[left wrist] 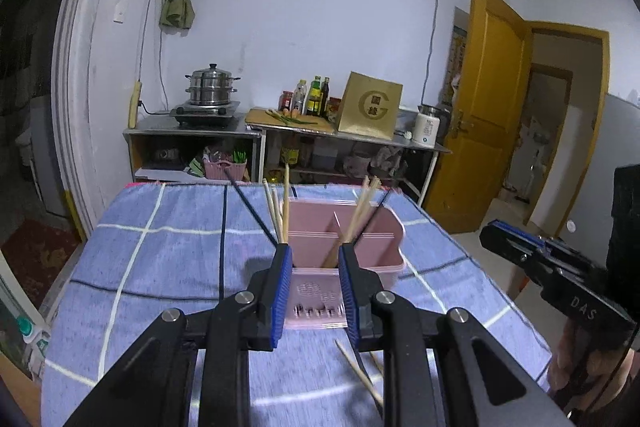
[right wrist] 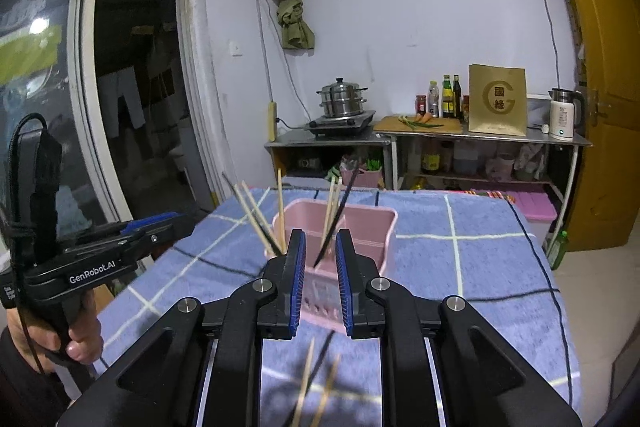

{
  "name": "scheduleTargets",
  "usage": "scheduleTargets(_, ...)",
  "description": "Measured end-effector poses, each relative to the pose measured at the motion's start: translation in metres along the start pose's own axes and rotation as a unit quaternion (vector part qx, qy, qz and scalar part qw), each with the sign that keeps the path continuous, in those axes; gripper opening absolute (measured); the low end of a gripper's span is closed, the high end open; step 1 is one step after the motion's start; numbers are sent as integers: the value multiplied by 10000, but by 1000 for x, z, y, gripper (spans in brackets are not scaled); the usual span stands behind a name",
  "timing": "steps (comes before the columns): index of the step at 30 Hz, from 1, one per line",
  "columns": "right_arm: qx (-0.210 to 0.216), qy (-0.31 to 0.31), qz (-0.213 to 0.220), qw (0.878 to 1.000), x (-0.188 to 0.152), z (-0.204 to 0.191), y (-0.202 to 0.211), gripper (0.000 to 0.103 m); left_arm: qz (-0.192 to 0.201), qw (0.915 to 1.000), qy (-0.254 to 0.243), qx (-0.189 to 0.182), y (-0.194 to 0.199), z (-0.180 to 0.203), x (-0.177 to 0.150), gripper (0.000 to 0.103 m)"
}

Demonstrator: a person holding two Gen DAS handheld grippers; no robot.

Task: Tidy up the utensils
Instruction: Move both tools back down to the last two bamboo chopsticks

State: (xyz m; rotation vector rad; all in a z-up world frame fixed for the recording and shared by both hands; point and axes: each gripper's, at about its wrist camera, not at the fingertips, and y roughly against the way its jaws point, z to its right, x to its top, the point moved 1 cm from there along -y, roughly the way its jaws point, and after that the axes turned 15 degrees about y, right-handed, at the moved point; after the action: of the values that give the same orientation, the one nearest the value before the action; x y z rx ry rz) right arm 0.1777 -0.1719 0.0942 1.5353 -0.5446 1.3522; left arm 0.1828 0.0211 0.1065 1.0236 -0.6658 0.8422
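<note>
A pink divided utensil holder (left wrist: 372,227) stands on the blue checked tablecloth (left wrist: 160,267). Wooden chopsticks (left wrist: 276,211) and dark ones lean in its compartments. My left gripper (left wrist: 315,251) hovers just in front of the holder, open, with nothing between its blue pads. A few loose chopsticks (left wrist: 358,373) lie on the cloth beneath it. My right gripper (right wrist: 321,239) is likewise open and empty, facing the holder (right wrist: 372,227) from its own side, with blurred loose chopsticks (right wrist: 306,379) below. Each gripper appears in the other's view: the right gripper (left wrist: 490,233) and the left gripper (right wrist: 176,221).
Behind the table stands a metal shelf unit (left wrist: 240,133) with a steamer pot (left wrist: 210,87), bottles (left wrist: 316,97), a cutting board, a gold paper bag (left wrist: 370,107) and a kettle (right wrist: 564,115). A yellow door (left wrist: 492,99) hangs open at right. A dark doorway (right wrist: 132,67) is on the left.
</note>
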Motion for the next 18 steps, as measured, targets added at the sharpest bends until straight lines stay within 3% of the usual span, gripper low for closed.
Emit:
scheduleTargets(9, -13, 57, -301, 9995, -37, -13, 16, 16, -308, 9995, 0, -63, 12, 0, -50, 23)
scheduleTargets(18, -35, -104, -593, 9982, -64, -6, 13, 16, -620, 9981, 70, 14, 0, -6, -76, 23)
